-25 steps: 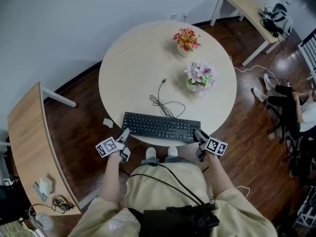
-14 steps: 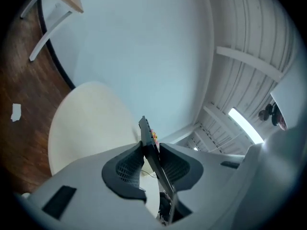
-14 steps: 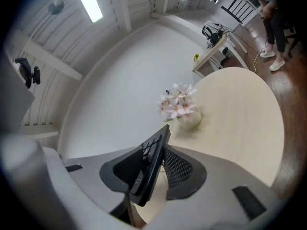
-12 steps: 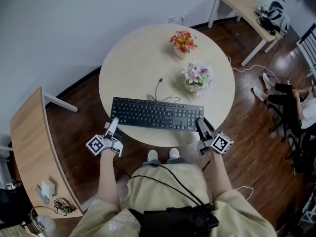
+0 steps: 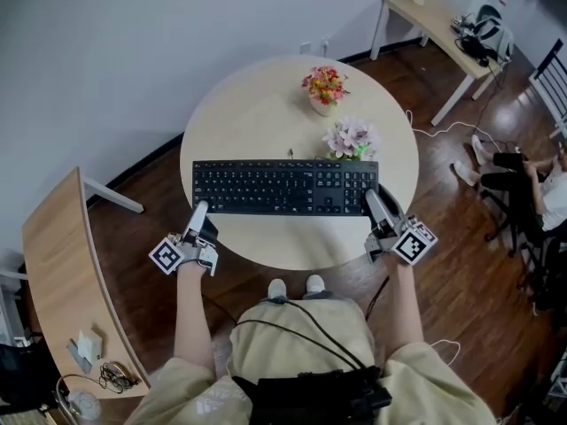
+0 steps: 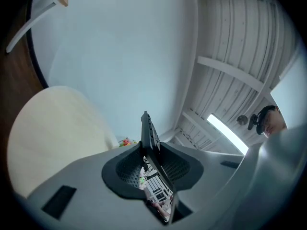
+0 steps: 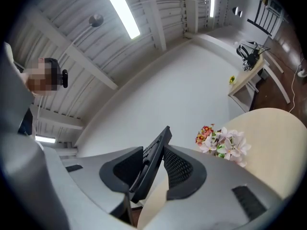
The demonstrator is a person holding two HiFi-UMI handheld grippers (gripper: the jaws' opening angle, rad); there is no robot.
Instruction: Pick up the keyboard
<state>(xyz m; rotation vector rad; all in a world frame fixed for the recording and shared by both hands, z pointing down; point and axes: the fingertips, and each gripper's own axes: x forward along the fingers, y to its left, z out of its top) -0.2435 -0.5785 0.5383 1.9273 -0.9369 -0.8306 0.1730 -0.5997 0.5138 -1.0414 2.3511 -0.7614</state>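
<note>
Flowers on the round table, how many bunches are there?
2. The red and orange bunch sits near the far edge of the table; the pale pink bunch is just beyond the keyboard, toward its right end. None looks hidden.

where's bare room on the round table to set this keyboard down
Bare: the pale round table's far-left part, left of the red flower pot, and the near strip by its rim. Crowded: far right, around that pot and the pink flower pot. The black keyboard hides the middle.

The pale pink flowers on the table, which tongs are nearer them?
Right. The right tongs grip the keyboard at the end nearest the pale pink flowers; the left tongs hold its far end.
</note>
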